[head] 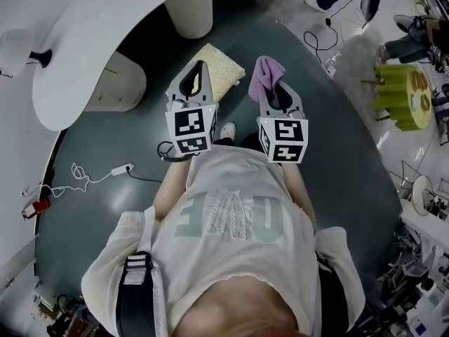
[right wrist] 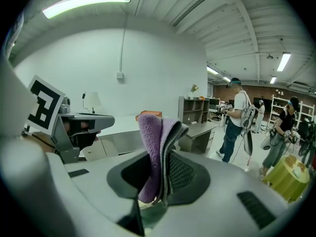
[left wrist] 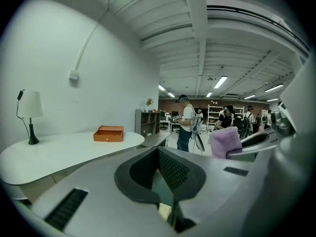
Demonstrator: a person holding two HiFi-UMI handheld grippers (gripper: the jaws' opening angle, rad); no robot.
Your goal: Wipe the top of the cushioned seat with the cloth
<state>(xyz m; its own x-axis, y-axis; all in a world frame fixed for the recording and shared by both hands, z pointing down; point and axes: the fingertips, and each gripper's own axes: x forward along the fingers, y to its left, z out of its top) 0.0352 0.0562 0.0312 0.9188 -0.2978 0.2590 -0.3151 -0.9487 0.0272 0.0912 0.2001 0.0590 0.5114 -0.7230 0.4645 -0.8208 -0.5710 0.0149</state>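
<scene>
In the head view a pale yellow cushioned seat (head: 224,67) stands on the dark floor in front of the person. My left gripper (head: 202,66) hangs over its near left part, shut with nothing between its jaws. In the left gripper view the left gripper (left wrist: 158,153) shows its tips together, and a sliver of the cushion (left wrist: 165,211) shows below them. My right gripper (head: 276,84) is to the right of the seat, shut on a folded purple cloth (head: 265,72). In the right gripper view the cloth (right wrist: 150,147) stands up between the jaws of the right gripper (right wrist: 163,132).
A white curved table (head: 91,41) with a lamp (left wrist: 29,113) and an orange box (left wrist: 109,133) lies to the left. A white cable (head: 91,177) trails on the floor. A yellow-green stool (head: 403,93) stands at the right, and people (left wrist: 186,122) stand further off.
</scene>
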